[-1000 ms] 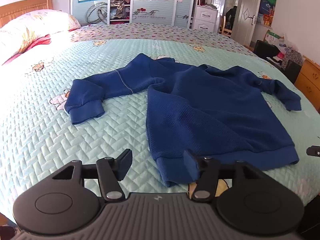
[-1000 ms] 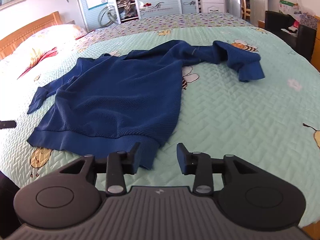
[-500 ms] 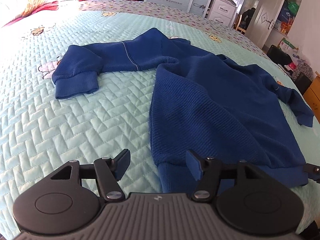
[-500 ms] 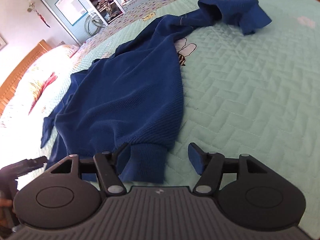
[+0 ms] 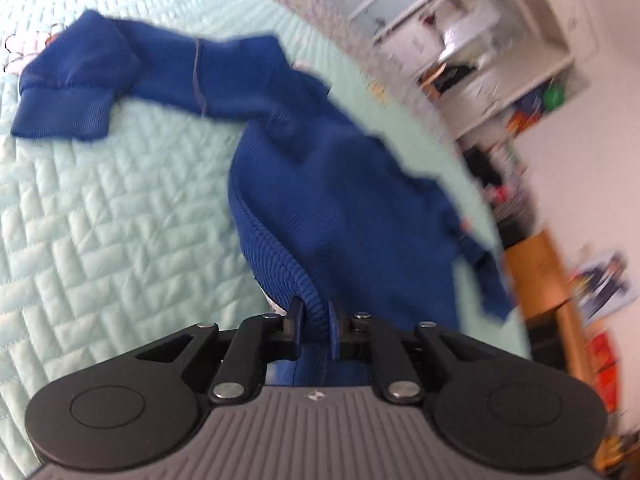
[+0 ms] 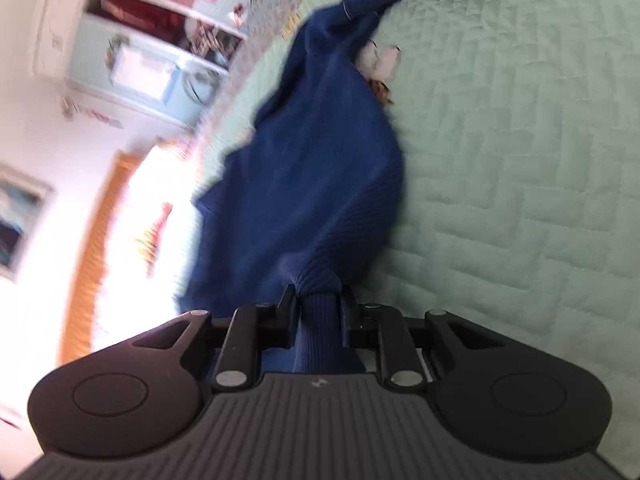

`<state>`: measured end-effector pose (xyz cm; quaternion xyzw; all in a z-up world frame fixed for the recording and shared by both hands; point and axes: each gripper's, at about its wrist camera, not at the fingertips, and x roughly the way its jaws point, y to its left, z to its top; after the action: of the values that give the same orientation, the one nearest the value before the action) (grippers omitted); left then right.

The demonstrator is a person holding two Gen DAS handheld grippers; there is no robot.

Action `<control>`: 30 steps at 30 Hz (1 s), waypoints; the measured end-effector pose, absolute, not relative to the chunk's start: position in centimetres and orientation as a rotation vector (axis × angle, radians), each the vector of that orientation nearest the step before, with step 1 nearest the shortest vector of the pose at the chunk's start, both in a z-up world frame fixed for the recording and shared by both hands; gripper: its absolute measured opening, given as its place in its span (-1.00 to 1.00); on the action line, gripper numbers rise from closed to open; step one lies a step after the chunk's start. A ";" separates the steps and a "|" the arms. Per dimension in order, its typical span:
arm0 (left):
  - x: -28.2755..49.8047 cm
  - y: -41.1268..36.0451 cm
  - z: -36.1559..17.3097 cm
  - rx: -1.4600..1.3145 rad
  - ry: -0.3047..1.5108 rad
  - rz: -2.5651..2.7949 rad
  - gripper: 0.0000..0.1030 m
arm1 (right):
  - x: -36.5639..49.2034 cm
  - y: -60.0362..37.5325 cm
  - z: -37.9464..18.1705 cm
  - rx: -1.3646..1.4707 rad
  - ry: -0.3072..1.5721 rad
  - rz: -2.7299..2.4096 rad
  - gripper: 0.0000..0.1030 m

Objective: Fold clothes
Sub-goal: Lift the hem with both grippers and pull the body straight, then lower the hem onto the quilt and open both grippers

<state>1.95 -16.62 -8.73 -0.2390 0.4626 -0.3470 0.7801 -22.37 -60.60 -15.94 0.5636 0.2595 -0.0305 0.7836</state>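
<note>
A dark blue knit sweater (image 5: 328,184) lies spread on the pale green quilted bed (image 5: 100,216). My left gripper (image 5: 314,318) is closing its jaws, and they pinch the ribbed hem at one bottom corner. One sleeve with its ribbed cuff (image 5: 64,116) lies out to the upper left. In the right wrist view the same sweater (image 6: 316,168) runs away up the frame. My right gripper (image 6: 319,304) is closing too, with the other hem corner bunched between its pads. Both views are tilted and blurred.
White shelves and cupboards (image 5: 472,36) stand past the far side of the bed, with an orange-brown cabinet (image 5: 536,264) at the right. A wooden headboard (image 6: 96,248) and a bright pillow area show at the left of the right wrist view.
Both grippers went from open beside the hem corners to clamped on them. Both views have rolled sideways, and the hem fabric now rises bunched between the jaws.
</note>
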 end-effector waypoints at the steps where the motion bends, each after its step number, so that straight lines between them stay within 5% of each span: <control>1: 1.9 -15.9 -7.2 -0.555 0.984 -0.753 -0.77 | -23.0 -61.0 -14.9 1.256 0.519 -0.045 -0.61; 5: 1.0 -14.4 -4.3 -0.431 0.928 -0.670 -0.77 | -24.6 -62.1 -11.9 1.217 0.515 -0.059 -0.60; 9: 1.5 -15.7 -9.6 -0.140 1.064 -0.484 -0.77 | -23.5 -61.2 -14.3 0.964 0.726 -0.224 -0.42; 12: -0.4 -16.3 -11.8 -0.061 1.073 -0.461 -0.75 | -25.2 -60.6 -15.9 0.948 0.709 -0.257 -0.35; 16: -4.2 -19.1 -10.6 0.052 0.952 -0.623 -0.53 | -26.4 -59.2 -13.6 0.731 0.665 -0.337 -0.16; 21: -8.4 -25.4 -10.6 0.341 0.778 -0.761 0.12 | -25.4 -55.2 -10.9 0.454 0.630 -0.222 0.15; 23: -7.8 -26.0 -11.2 0.310 0.807 -0.725 0.17 | -24.5 -54.0 -10.8 0.441 0.625 -0.141 0.29; 30: -3.1 -23.3 -13.8 -0.230 1.075 -0.619 0.17 | -21.7 -49.4 -11.7 0.268 0.685 0.011 0.32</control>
<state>-3.09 -23.34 -13.83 -0.1076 0.5025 -0.2894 0.8076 -21.73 -49.42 -11.65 0.1310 0.3348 0.0053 0.9331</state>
